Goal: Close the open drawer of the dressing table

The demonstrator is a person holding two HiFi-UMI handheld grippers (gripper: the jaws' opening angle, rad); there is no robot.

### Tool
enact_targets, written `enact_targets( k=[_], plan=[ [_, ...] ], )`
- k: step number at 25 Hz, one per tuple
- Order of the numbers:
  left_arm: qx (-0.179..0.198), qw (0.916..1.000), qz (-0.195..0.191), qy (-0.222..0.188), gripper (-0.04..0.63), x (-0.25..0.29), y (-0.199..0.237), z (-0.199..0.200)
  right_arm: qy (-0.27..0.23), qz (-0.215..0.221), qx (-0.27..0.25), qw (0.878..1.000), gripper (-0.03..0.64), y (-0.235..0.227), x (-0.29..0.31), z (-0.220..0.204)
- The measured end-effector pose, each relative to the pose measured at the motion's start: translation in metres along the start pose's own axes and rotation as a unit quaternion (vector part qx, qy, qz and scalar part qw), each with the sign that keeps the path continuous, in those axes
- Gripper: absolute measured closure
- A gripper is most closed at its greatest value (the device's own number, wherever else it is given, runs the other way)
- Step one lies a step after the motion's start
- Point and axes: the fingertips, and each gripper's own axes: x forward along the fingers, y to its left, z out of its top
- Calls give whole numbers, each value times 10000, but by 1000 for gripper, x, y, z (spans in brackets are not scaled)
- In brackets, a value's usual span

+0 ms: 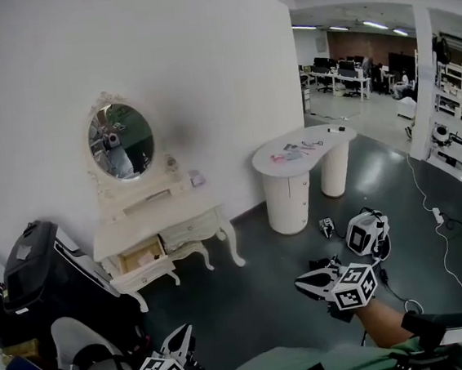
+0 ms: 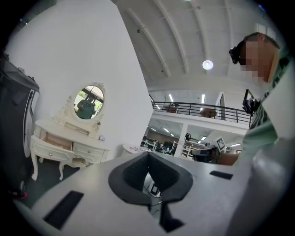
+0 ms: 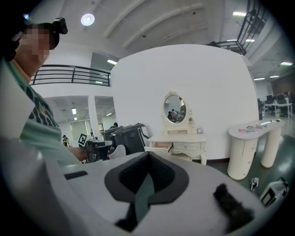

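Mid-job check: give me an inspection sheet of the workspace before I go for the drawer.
Surface: dark glossy floor; no worktop in use.
Job's things: dressing table against the white wall; its left drawer stands open.
Clutter: black case left of the dressing table; marker-cube device lying on the floor.
Grippers: left claw and right claw both shut, empty, well short of the drawer.
Cables: white cable trailing over the floor at right.
Surroundings: white pedestal table; office desks beyond.

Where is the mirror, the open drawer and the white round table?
mirror (image 1: 120, 141), head view, middle of the oval glass.
open drawer (image 1: 141, 253), head view, its wooden inside.
white round table (image 1: 266, 166), head view, bare top edge.
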Motion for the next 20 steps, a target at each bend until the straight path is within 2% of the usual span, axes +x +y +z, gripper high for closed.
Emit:
enact_targets(
  k=[4,10,15,20],
  plan=[
    [111,9999,96,-83,586,-36,63,37,-88,102,-79,9999,606,35,72,27],
    [-17,9995,270,-176,586,-83,141,64,131,273,-169,9994,606,75,164,48],
    [-179,9988,410,-197,586,-111,188,65,340,366,-245,9985,606,93,220,58],
    [-334,9976,578,-207,586,-116,223,62,575,563,-388,9960,606,99,264,60]
  ],
)
